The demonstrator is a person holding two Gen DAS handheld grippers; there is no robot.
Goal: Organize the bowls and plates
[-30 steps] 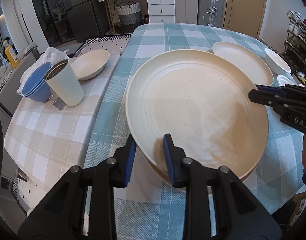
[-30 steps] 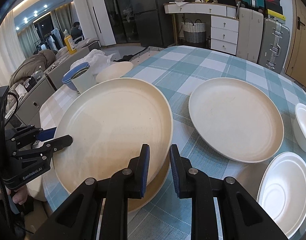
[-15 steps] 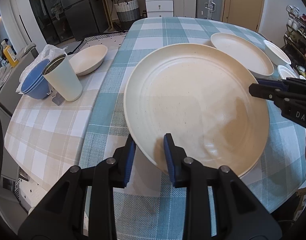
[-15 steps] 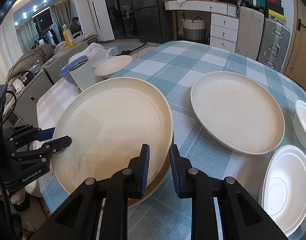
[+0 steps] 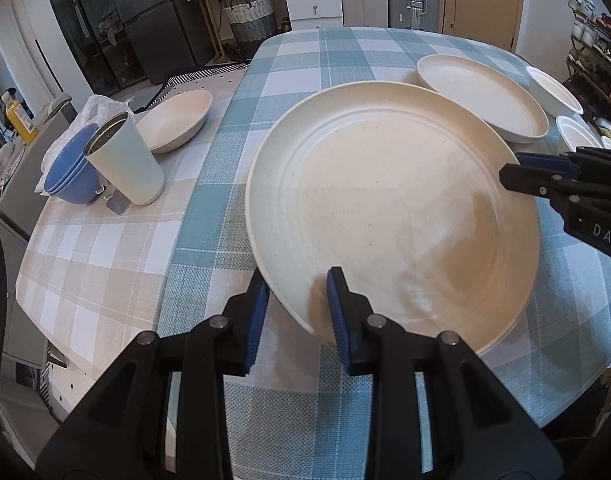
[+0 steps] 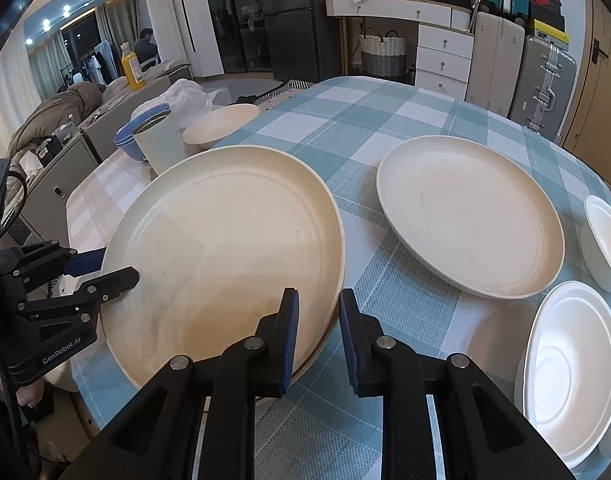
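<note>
A: Over the near end of the desk (image 5: 209,216), holding the plate (image 5: 393,208) by two sides. Left gripper (image 5: 297,292) clenched on the near rim, right gripper (image 6: 315,308) clenched on the opposite rim.

B: Any slack in either set of jaws?

A: None seen. Pads pressed above and below the rim, same bite as a second ago.

B: Changed since then?

A: Hardly anything in the hands. Beneath the plate, though, seeing less of the lower plate (image 6: 319,354). Showed its rim in the left view a second ago. Now hidden there, and only peeking out as a thin tan edge in the right view, close by the right jaws.

B: Meaning?

A: Probably settling onto it, or lining up squarely above. Cannot tell whether touching yet.

B: And for the task?

A: Looks like the start of a stack of big plates. Yet to gather: second plate (image 6: 469,216), lying apart on the teal cloth, and white bowls (image 6: 573,360) beyond it. Also a cream bowl (image 5: 177,120) over on the beige side, beside the cup (image 5: 125,160) and blue bowls (image 5: 65,172).

B: Next?

A: Likely lowering level, then letting go with both together. Never one side first, for fear of tipping.
</note>
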